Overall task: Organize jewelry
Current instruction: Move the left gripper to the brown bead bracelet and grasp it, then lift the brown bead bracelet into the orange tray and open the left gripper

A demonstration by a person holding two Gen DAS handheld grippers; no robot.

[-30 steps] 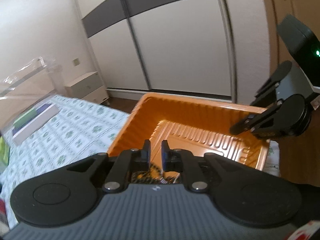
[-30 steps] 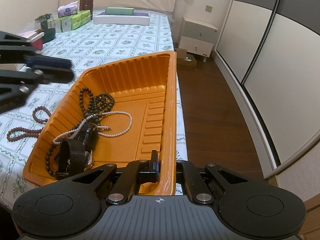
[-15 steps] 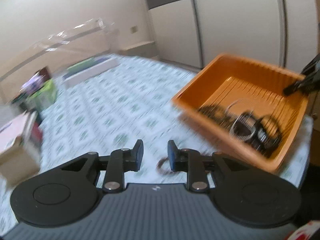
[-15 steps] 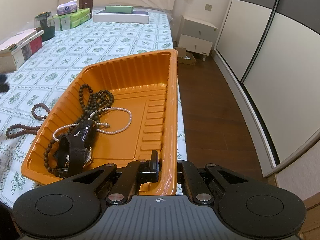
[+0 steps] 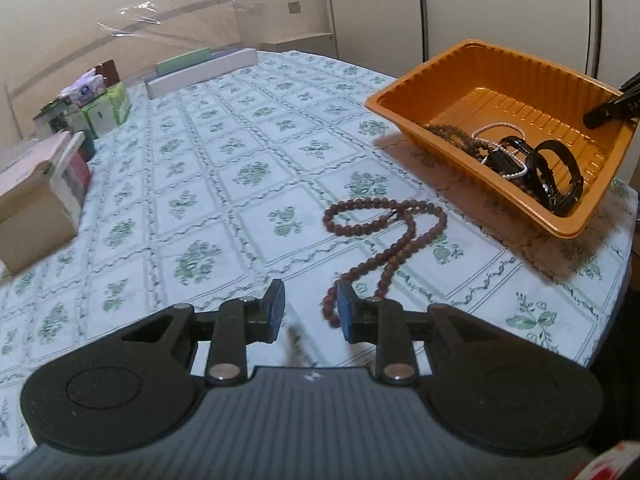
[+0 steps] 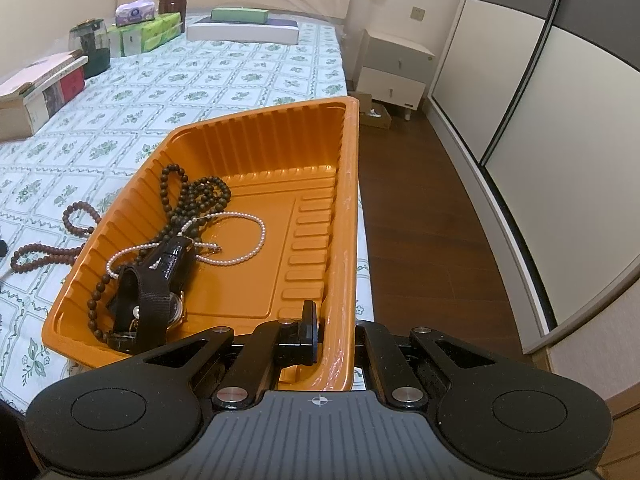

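A brown bead necklace lies looped on the flowered bedspread beside the orange tray. My left gripper hovers low over the strand's near end. It is open, with nothing between its fingers, and the beads run just past its right fingertip. In the tray lie a dark bead necklace, a pearl necklace and a black watch. My right gripper is shut on the tray's near corner wall. Its outer finger is hidden behind that wall.
A cardboard box, green tissue packs and a long white box sit along the far and left sides of the bed. The tray stands at the bed's edge, above the wooden floor. A nightstand and wardrobe doors stand beyond.
My left gripper swung away from above the tray and down toward the bedspread, and its jaws widened. The right gripper and the tray stayed still.
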